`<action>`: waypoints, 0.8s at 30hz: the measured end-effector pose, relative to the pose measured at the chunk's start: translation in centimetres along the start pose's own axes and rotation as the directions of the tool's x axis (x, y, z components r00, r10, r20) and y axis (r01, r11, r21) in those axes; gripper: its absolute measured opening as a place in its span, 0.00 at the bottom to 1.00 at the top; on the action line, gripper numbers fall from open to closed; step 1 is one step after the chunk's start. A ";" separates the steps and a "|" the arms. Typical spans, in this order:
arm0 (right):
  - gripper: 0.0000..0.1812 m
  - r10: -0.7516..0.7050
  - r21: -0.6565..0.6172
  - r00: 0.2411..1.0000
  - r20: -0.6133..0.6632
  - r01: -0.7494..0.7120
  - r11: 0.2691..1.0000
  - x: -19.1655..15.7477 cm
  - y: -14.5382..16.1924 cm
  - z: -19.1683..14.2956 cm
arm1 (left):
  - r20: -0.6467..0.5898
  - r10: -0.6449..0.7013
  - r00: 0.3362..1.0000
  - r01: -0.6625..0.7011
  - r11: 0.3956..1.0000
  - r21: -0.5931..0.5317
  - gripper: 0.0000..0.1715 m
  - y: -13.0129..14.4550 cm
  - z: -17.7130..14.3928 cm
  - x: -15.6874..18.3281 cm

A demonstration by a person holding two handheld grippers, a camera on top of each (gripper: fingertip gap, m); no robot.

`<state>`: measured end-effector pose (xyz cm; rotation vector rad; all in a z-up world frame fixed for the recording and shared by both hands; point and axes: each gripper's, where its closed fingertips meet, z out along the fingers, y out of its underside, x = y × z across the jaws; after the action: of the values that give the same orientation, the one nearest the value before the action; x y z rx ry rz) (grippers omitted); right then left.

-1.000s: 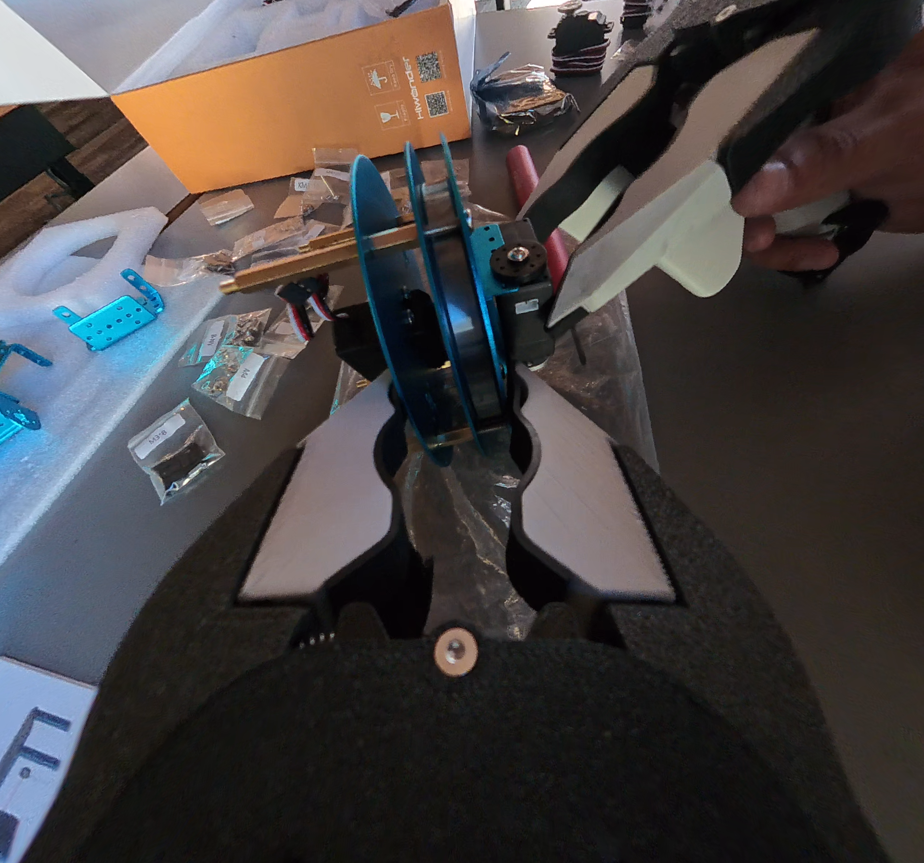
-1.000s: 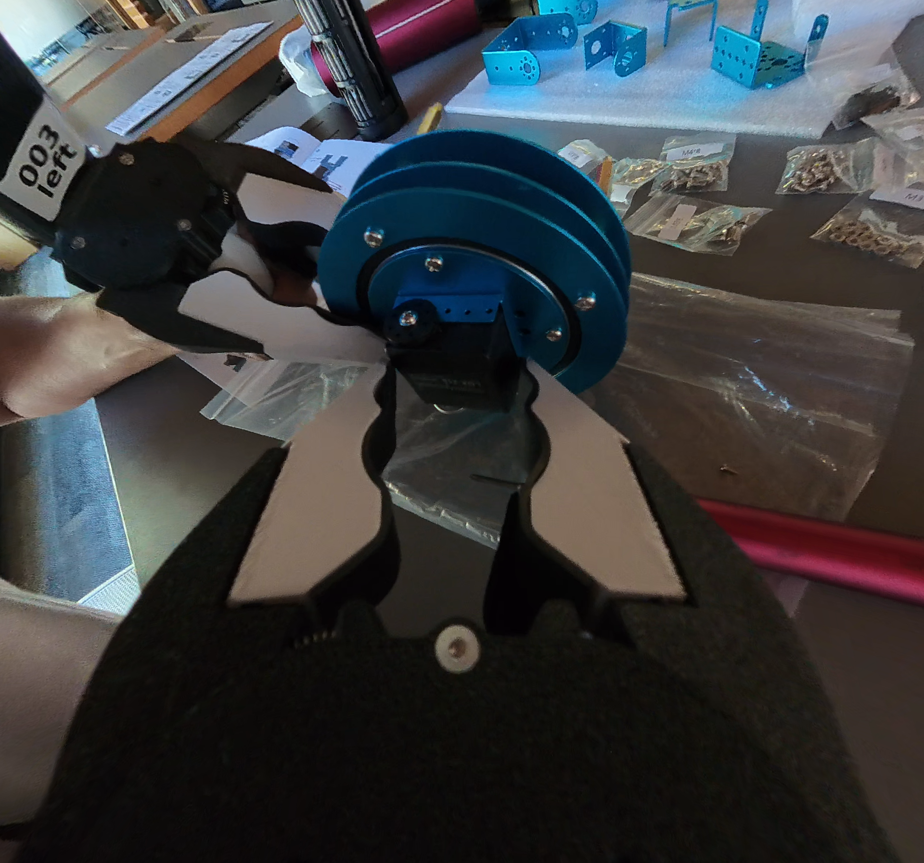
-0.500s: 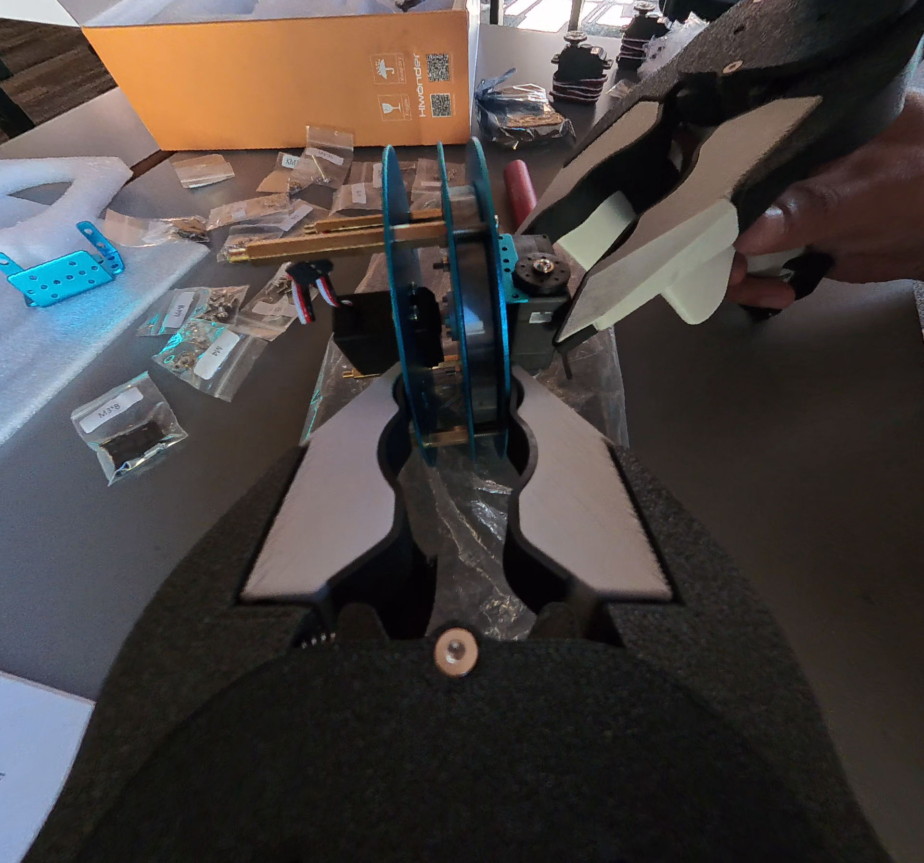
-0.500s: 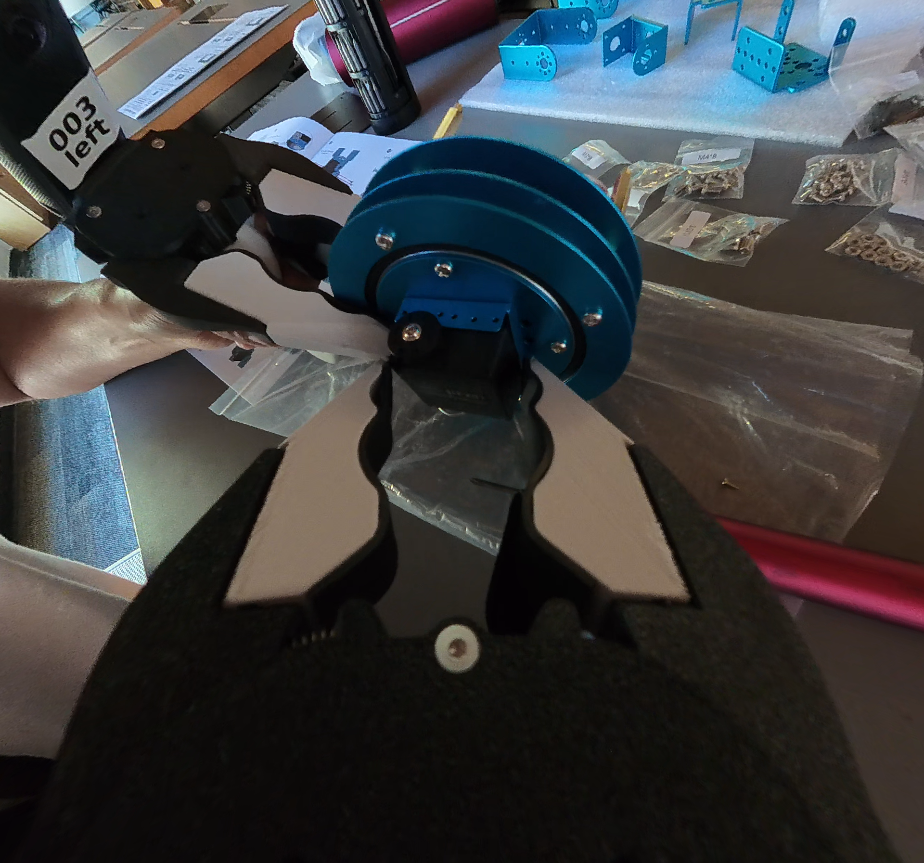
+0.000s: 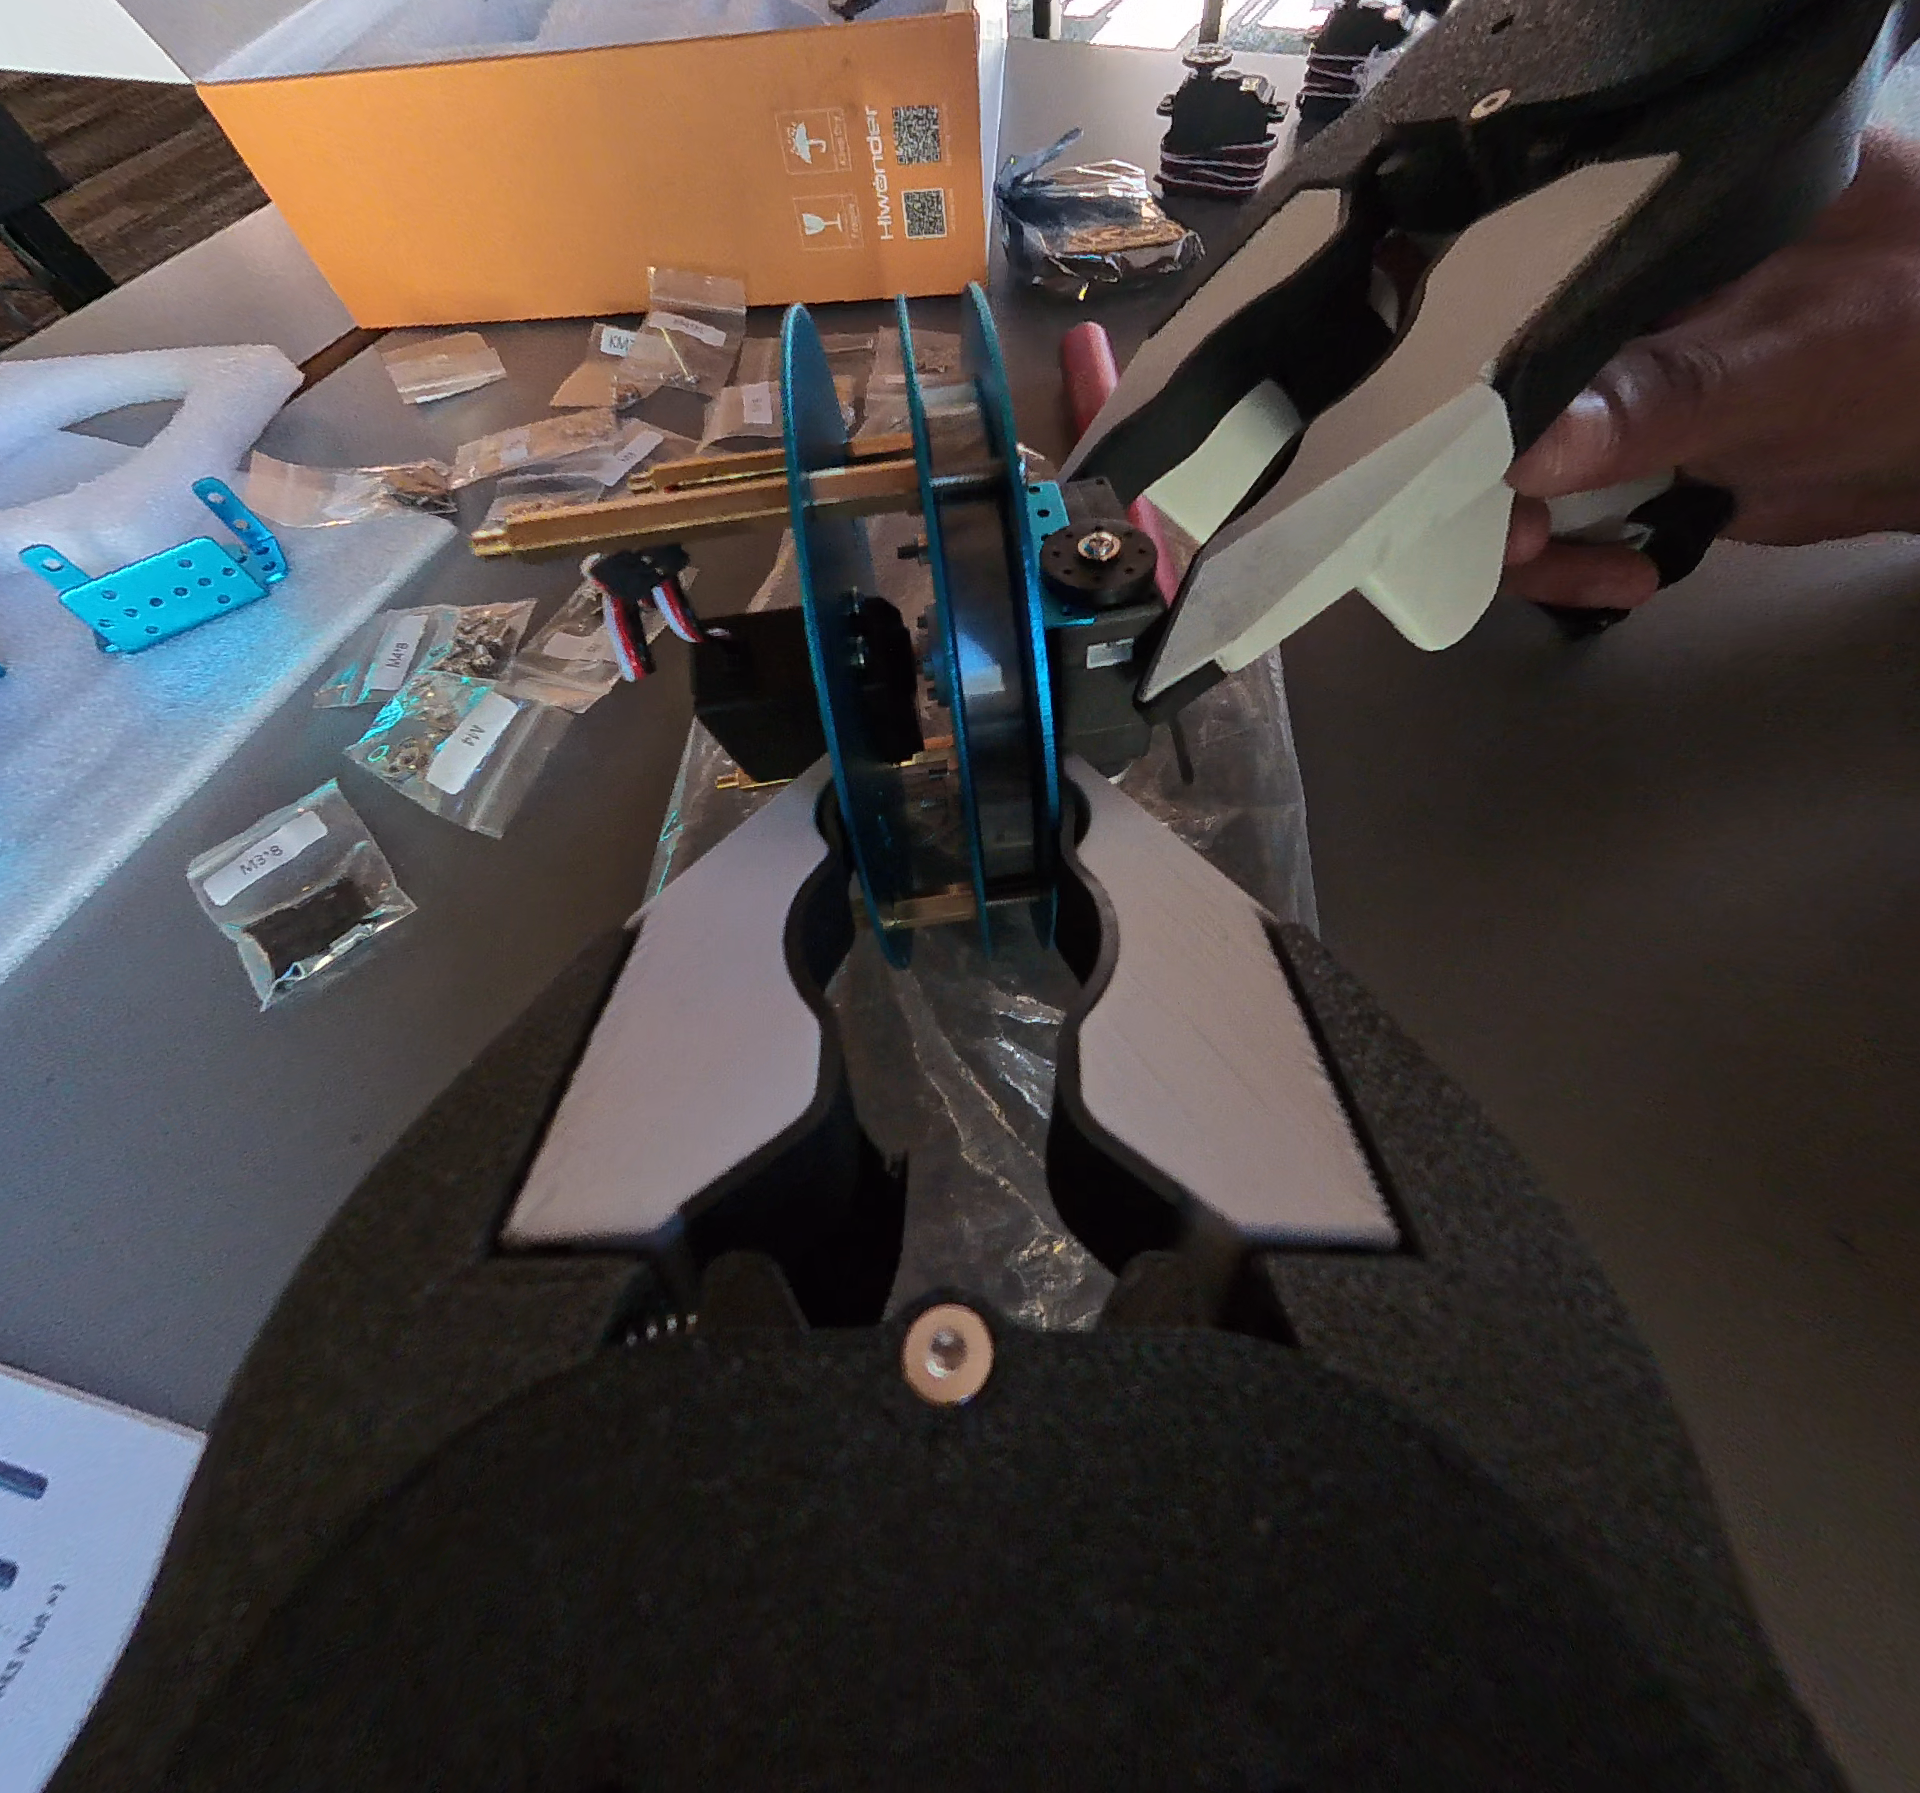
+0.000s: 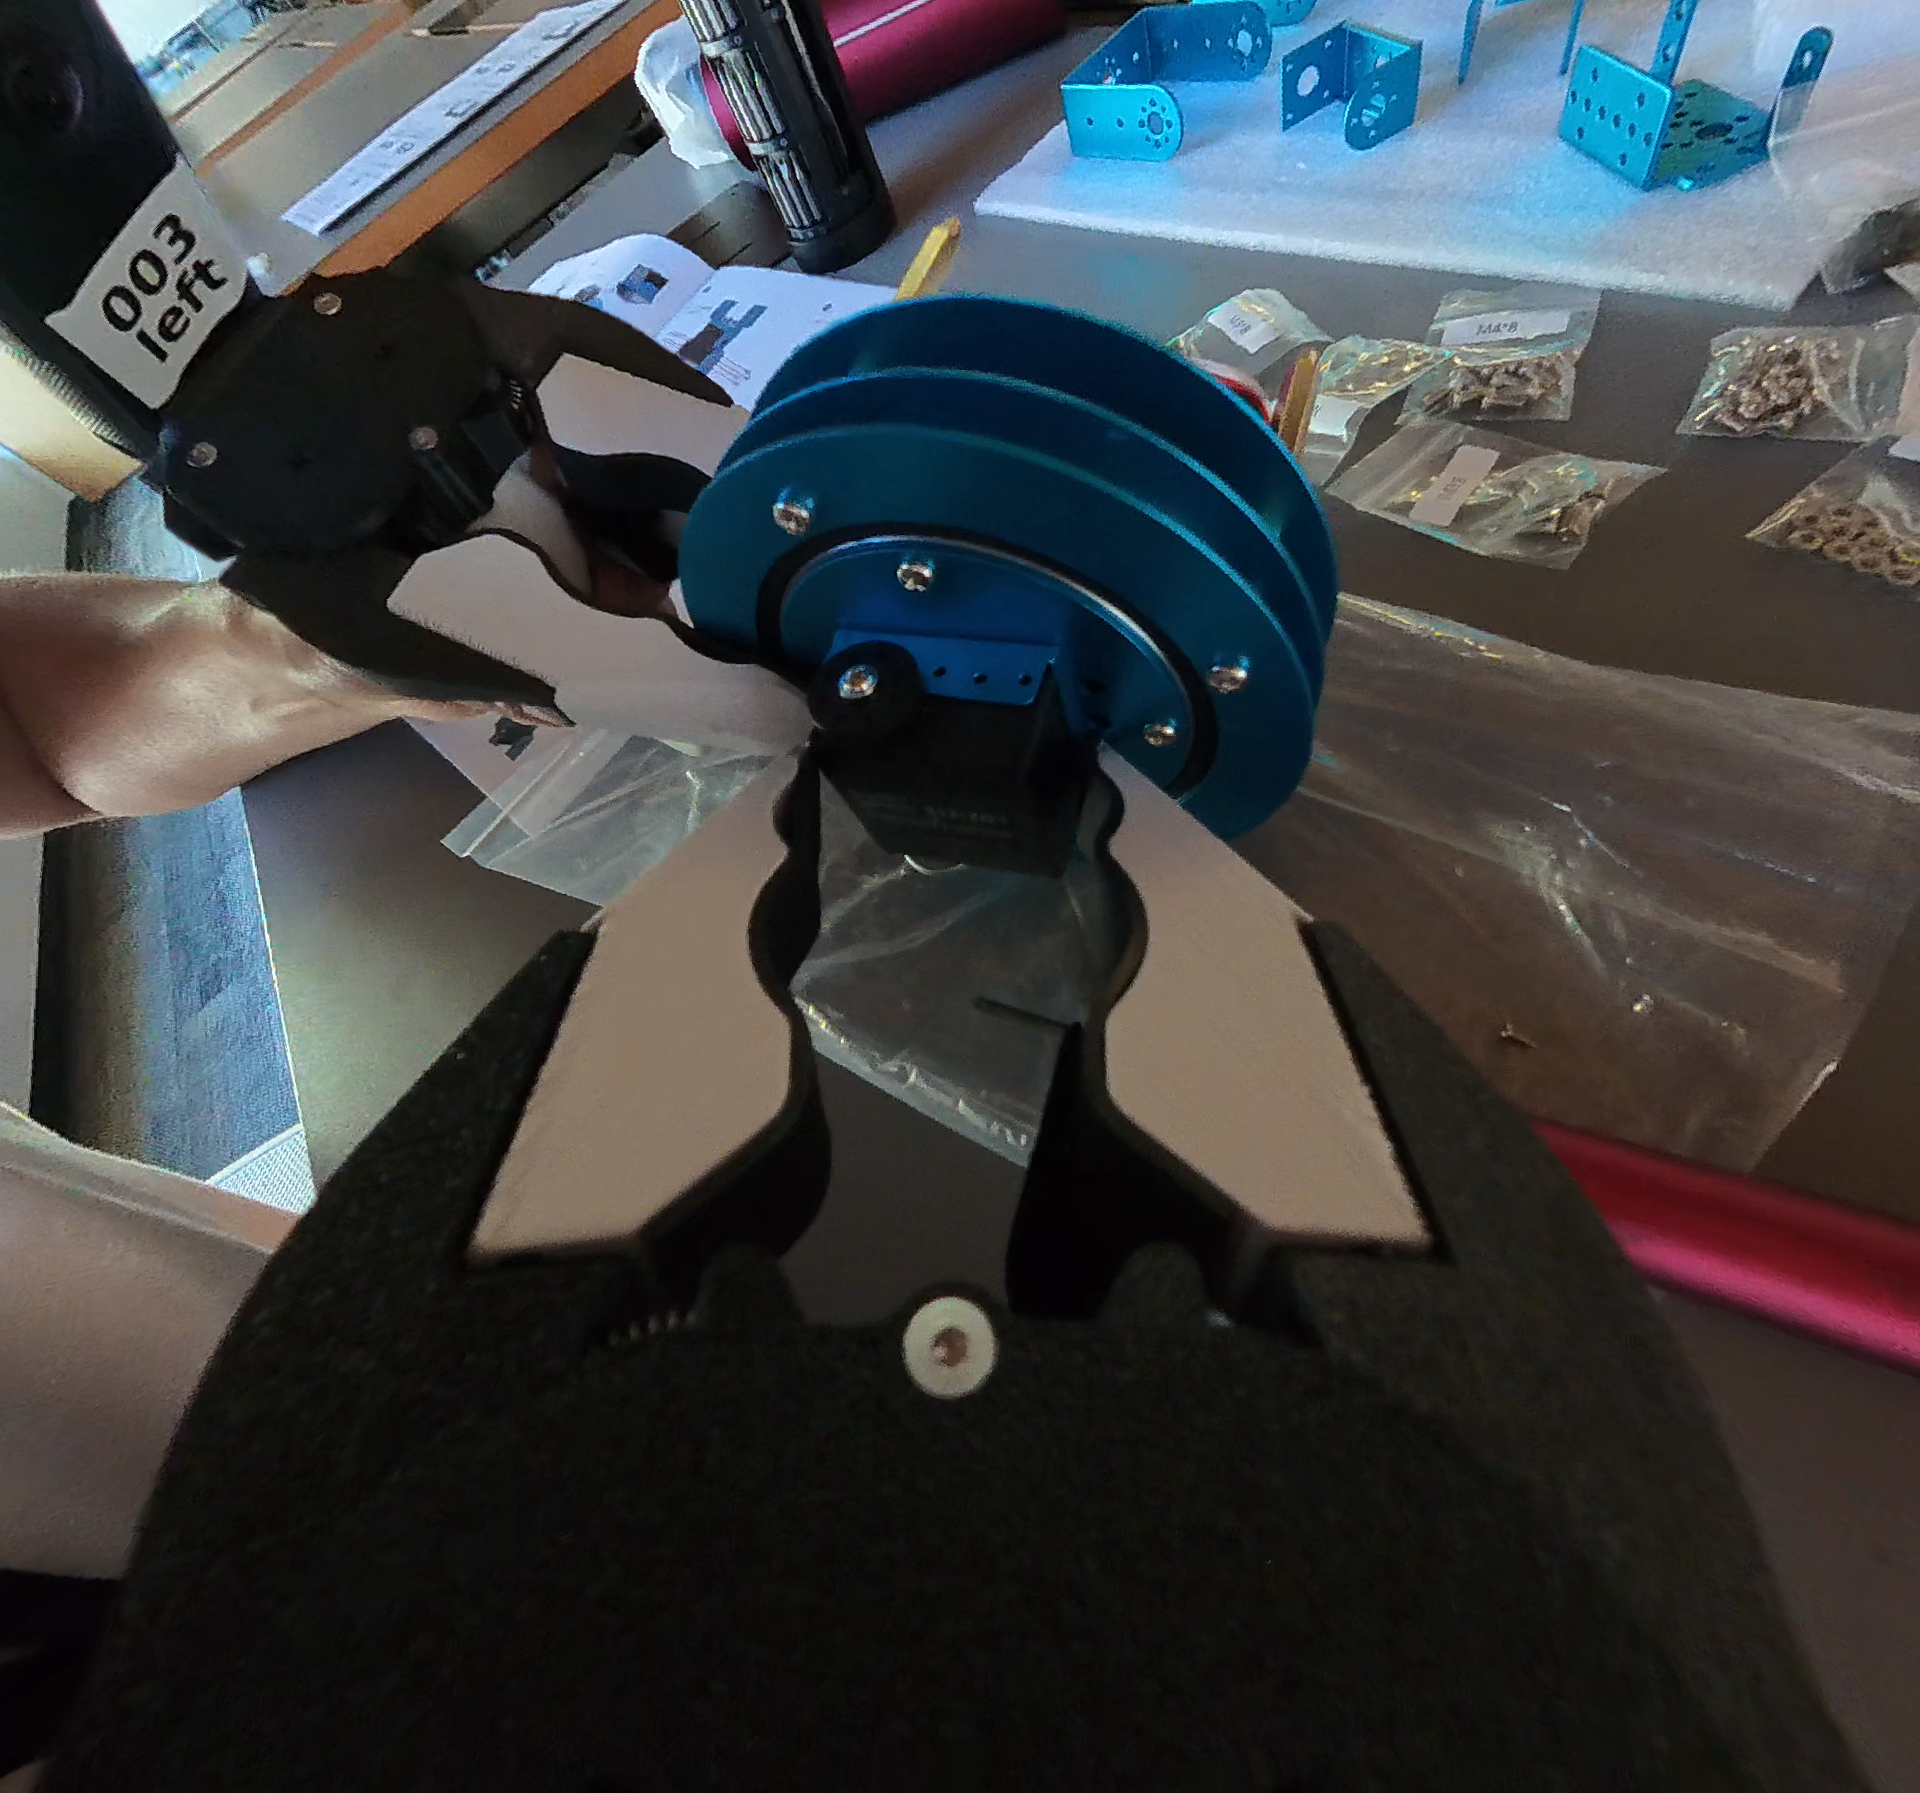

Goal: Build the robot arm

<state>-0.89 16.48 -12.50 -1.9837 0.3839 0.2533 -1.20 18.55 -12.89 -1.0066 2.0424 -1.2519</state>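
Both grippers have the round blue metal disc stack [image 5: 925,642] up over the crinkly clear plastic bag [image 6: 1558,860]: left gripper [image 5: 940,808] pinches its rims, right gripper [image 6: 951,777] clamps its black servo block [image 6: 961,777].

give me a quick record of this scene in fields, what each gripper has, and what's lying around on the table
left gripper: shut on the blue disc assembly, fingers either side of its lower rim
right gripper: shut on the black servo at the assembly's face
assembly pose: held on edge above a clear plastic bag
table items: small hardware bags, orange box, brass rods
foam sheet: carries blue brackets
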 end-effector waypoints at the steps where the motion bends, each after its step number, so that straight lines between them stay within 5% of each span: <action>1: 0.27 -0.003 -0.008 1.000 -0.002 0.003 1.000 0.0 0.0 0.0 | 0.002 0.001 1.000 -0.001 1.000 -0.001 0.20 0.0 0.0 0.0; 18: 0.26 -0.032 0.010 0.999 -0.039 0.033 0.999 0.0 0.2 -0.6 | 0.016 -0.003 1.000 0.003 1.000 -0.010 0.20 0.0 0.0 0.0; 24: 0.26 0.003 -0.021 0.999 -0.032 -0.004 1.000 0.2 -0.4 -0.2 | 0.036 0.126 0.991 -0.126 0.992 -0.014 0.22 0.2 0.1 0.0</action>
<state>-0.55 16.44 -12.20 -2.0100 0.4066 0.2294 -1.20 18.51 -13.11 -0.8847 2.0534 -1.1494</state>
